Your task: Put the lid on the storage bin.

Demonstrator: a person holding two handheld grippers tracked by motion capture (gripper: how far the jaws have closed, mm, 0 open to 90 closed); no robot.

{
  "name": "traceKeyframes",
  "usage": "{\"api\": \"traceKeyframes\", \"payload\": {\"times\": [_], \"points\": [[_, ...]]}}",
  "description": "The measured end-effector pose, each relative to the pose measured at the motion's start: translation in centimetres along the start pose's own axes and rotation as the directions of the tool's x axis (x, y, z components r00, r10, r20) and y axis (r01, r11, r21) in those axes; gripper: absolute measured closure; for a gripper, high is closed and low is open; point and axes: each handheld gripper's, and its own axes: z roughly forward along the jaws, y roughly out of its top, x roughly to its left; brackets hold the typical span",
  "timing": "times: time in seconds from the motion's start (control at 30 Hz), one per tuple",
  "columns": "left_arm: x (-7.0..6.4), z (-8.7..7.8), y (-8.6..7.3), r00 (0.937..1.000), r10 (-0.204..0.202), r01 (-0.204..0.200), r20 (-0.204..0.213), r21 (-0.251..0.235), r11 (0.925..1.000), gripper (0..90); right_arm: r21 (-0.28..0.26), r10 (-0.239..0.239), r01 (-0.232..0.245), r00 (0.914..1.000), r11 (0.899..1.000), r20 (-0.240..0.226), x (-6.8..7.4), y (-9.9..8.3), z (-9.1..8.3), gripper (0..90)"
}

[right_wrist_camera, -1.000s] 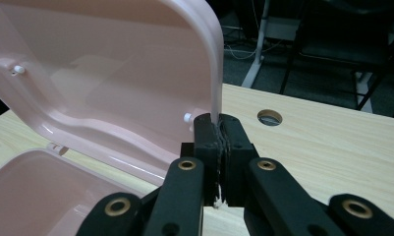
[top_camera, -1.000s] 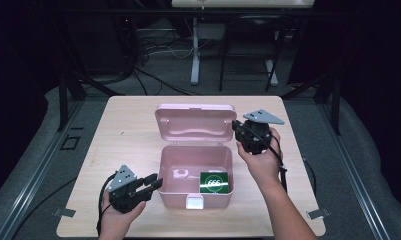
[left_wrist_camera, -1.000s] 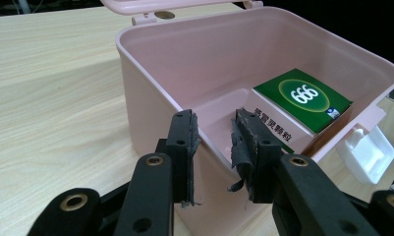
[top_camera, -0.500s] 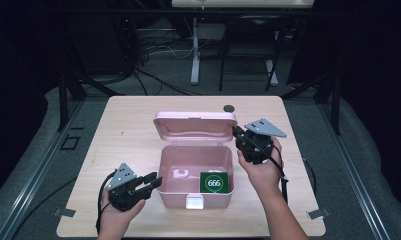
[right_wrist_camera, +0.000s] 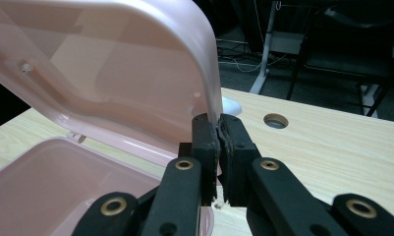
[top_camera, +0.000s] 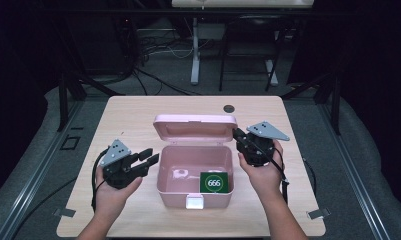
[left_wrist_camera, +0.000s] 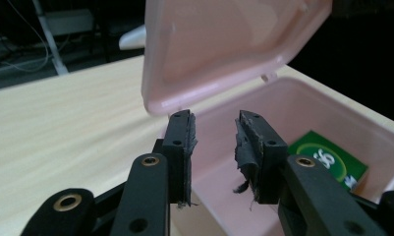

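A pink plastic box [top_camera: 163, 186] stands open at the table's middle. Its lid [top_camera: 195, 129] is hinged at the back and stands partly raised, leaning toward me. My right gripper [top_camera: 236, 135] is shut on the lid's right edge. In the right gripper view the jaws [right_wrist_camera: 219, 129] pinch the lid's rim [right_wrist_camera: 211, 93]. A green card marked 666 [top_camera: 214, 183] lies in the box at the front right. My left gripper [top_camera: 149, 156] is open just left of the box, holding nothing. In the left gripper view its jaws [left_wrist_camera: 214, 132] point at the box [left_wrist_camera: 302, 105] and the card [left_wrist_camera: 329, 160].
A small whitish item [top_camera: 180, 174] lies on the box floor. The box has a white latch [top_camera: 194, 201] at its front. A round cable hole [top_camera: 229, 108] sits in the table behind the lid. Bare wood lies to both sides of the box.
The lid has swung up and forward from lying back, carried by my right gripper. My left gripper has moved a little away from the front edge, alongside the box.
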Motion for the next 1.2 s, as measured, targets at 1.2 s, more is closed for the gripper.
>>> {"api": "traceKeyframes", "payload": {"times": [1.2], "points": [[0.4, 1.5, 5.8, 0.9938, 0.045, -0.049, -0.101, -0.036, 0.9982, 75.7, 0.026, 0.038, -0.036, 0.9972, 0.999, -0.065, -0.7, -0.4, -0.8, 85.2]]}}
